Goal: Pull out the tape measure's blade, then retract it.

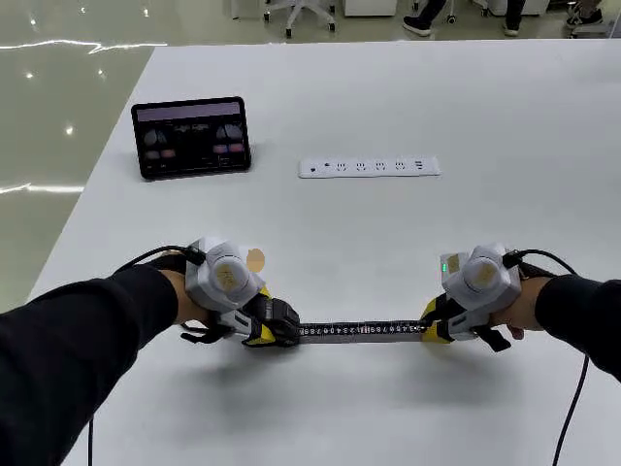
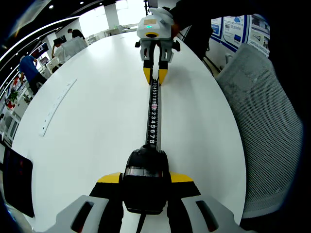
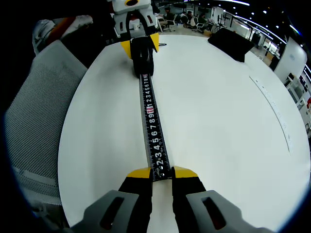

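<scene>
Black case [image 2: 146, 187] in left gripper [image 1: 263, 326]; right gripper [image 3: 160, 173] apparently pinches blade [image 3: 150, 116].

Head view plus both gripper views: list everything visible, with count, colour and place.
Table: one, white, under everything.
Tape measure: one, black case, clamped in the left hand-held gripper.
Blade: one, dark with white numbers, stretched over the table from the case to the right hand-held gripper, which pinches its tip.
Tablet: one, black, propped at far left, screen lit.
Power strip: one, white, flat mid-table.
Chair: one, grey mesh, beside the table.
Hand-held grippers: two, grey with yellow tips, near table edge.
Sleeves: two, black, behind the grippers.
</scene>
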